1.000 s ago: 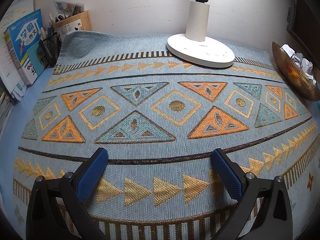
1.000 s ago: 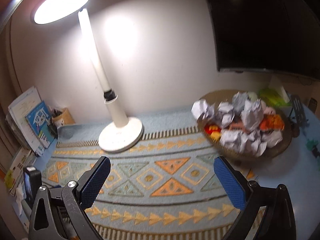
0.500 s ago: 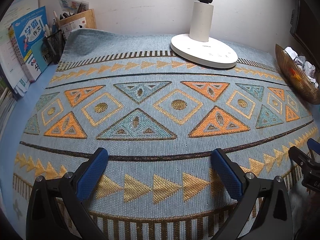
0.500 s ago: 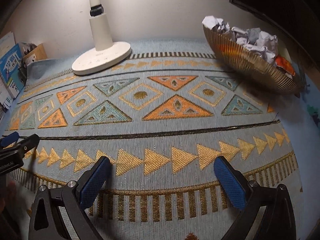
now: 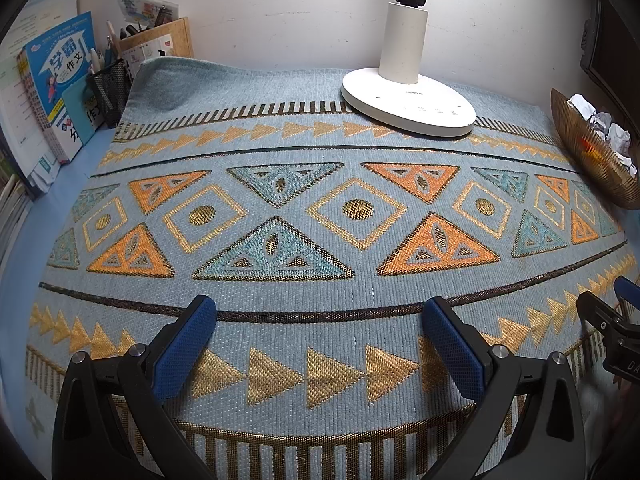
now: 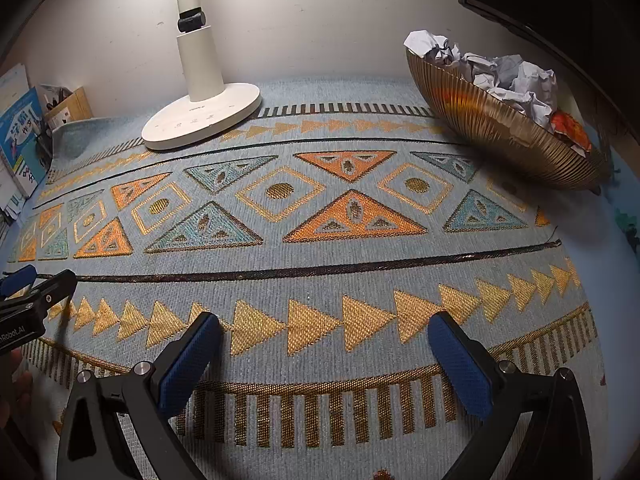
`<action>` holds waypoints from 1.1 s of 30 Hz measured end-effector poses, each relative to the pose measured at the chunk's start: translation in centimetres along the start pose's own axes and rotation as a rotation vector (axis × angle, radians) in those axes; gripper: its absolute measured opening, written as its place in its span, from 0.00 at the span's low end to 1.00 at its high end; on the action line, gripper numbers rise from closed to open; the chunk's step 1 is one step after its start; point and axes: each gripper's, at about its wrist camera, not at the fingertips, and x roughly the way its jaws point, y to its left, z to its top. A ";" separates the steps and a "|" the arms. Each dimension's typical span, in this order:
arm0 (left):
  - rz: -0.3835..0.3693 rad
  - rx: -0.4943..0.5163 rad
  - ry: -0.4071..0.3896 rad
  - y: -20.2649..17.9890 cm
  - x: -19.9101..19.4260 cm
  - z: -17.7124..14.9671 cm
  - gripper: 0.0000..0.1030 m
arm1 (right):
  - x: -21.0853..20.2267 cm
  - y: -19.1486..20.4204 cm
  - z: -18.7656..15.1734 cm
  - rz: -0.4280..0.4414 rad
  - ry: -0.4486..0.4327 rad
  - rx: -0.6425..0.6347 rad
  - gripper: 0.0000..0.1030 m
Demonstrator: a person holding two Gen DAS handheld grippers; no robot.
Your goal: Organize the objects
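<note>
Right wrist: crumpled paper balls (image 6: 508, 76) heaped in gold ribbed bowl (image 6: 492, 128); both hand-held grippers (image 6: 324, 354) (image 5: 318, 340) apart, empty.

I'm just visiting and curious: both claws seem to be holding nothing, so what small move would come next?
Probably the right gripper reaches forward and right toward the gold bowl of crumpled paper balls. Both grippers' jaws stand open and empty over the patterned mat, and that bowl is the nearest thing to sort.

Blue book (image 5: 60, 80) cover: "学霸 作文". Left gripper (image 6: 24, 316) body: "Robot.AI".
</note>
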 end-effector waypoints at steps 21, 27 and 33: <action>0.004 -0.003 0.000 -0.1 0.2 0.2 1.00 | 0.0 -0.1 0.0 0.000 0.000 -0.001 1.00; 0.004 -0.003 0.000 -0.1 0.2 0.2 1.00 | 0.0 -0.1 0.0 -0.001 0.001 -0.001 1.00; 0.004 -0.003 0.000 -0.1 0.2 0.1 1.00 | 0.1 -0.1 0.1 -0.003 0.001 0.002 1.00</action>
